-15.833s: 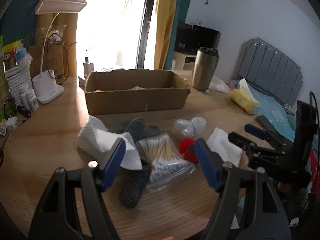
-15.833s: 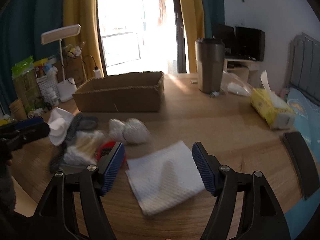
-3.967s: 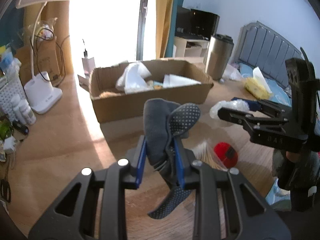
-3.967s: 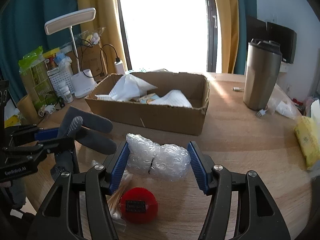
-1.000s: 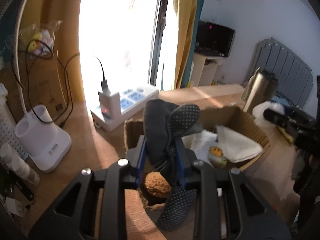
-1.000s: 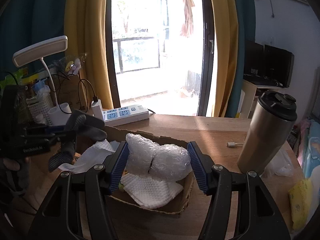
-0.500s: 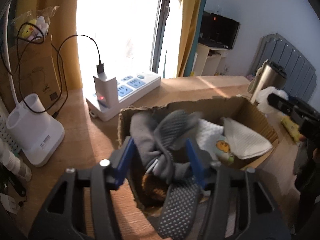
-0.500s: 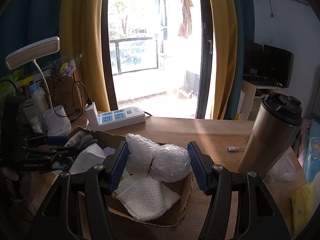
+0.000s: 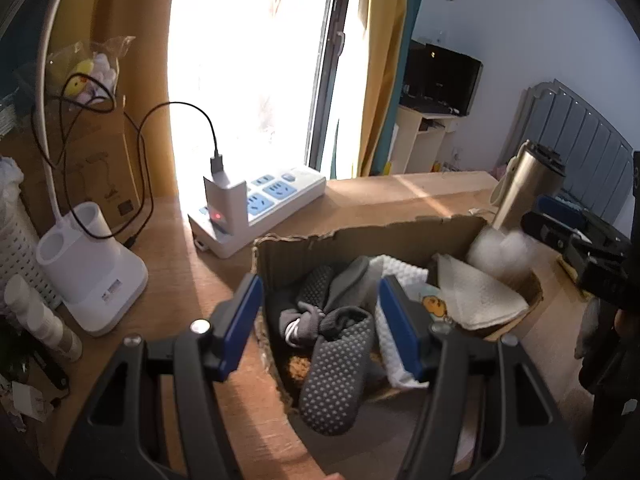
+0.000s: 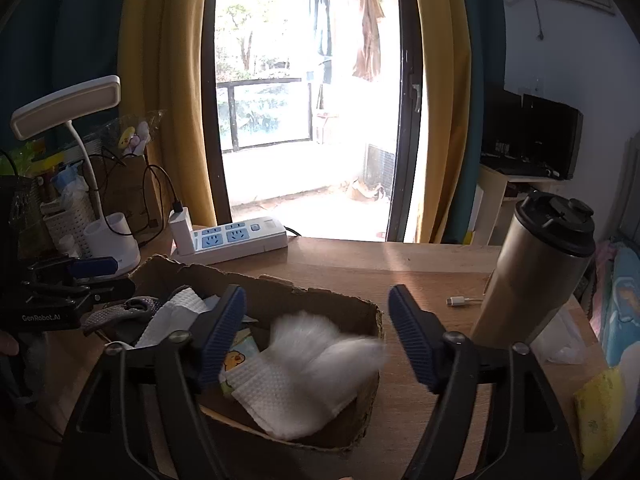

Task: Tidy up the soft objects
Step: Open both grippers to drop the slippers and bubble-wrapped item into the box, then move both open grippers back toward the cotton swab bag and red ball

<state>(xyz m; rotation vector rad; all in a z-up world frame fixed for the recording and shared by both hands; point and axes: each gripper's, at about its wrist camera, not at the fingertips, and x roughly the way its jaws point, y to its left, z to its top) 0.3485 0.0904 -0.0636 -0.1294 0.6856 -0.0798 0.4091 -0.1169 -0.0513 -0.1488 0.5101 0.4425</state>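
Left wrist view: the left gripper (image 9: pixel 320 320) hangs over the near end of the cardboard box (image 9: pixel 404 238), its blue jaws spread wide with nothing between them. Below, at 6 o'clock from the jaw gap, the grey dotted slippers (image 9: pixel 332 344) lie heaped inside the box, one sole jutting toward the torn near rim. In my judgement that sole could tip out over the low rim if the gripper snags it in pulling away. At 3 o'clock the right gripper (image 9: pixel 560 236) shows as a dark shape, with a blurred white bubble-wrap bundle (image 9: pixel 496 250) just under it at the far end of the box. A white napkin (image 9: pixel 476 296) lies in the box beside a packet printed with a yellow duck (image 9: pixel 434 306). No writing on the power strip (image 9: pixel 260 204) at 11 o'clock can be read; the label on the lamp base (image 9: pixel 96 272) at 9 o'clock is too small.

Right wrist view: the right gripper (image 10: pixel 316 336) stands with jaws wide apart and empty. The bubble-wrap bundle (image 10: pixel 320 344) is motion-blurred right at the box's right wall, at 6 o'clock from the jaws. Light and springy as it looks, it may bounce or roll over the rim toward the steel tumbler (image 10: pixel 536 276) at 3 o'clock. At 9 o'clock the left gripper's body reads "GenRobot.AI". The duck packet (image 10: pixel 236 356) shows no legible text.
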